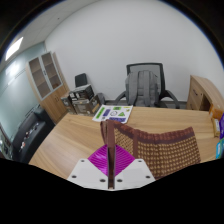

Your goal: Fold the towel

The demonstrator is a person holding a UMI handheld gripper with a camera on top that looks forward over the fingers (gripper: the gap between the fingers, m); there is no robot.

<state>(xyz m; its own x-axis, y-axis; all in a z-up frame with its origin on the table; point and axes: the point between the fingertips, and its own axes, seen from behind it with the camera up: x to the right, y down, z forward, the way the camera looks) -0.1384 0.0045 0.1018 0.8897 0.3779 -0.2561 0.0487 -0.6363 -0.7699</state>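
A brown checkered towel (165,150) lies on the wooden table (80,135), spread to the right of the fingers. One edge of the towel (108,135) rises in a thin fold and runs down between the magenta pads (100,160). My gripper (111,172) is shut on that towel edge, holding it lifted above the table. The part of the towel behind the fingers is hidden.
A colourful booklet (112,113) lies at the table's far edge. A grey office chair (145,88) stands behind the table. A wooden cabinet (48,78) and a small desk with dark items (85,95) stand at the back left. A wooden cupboard (205,92) is at the back right.
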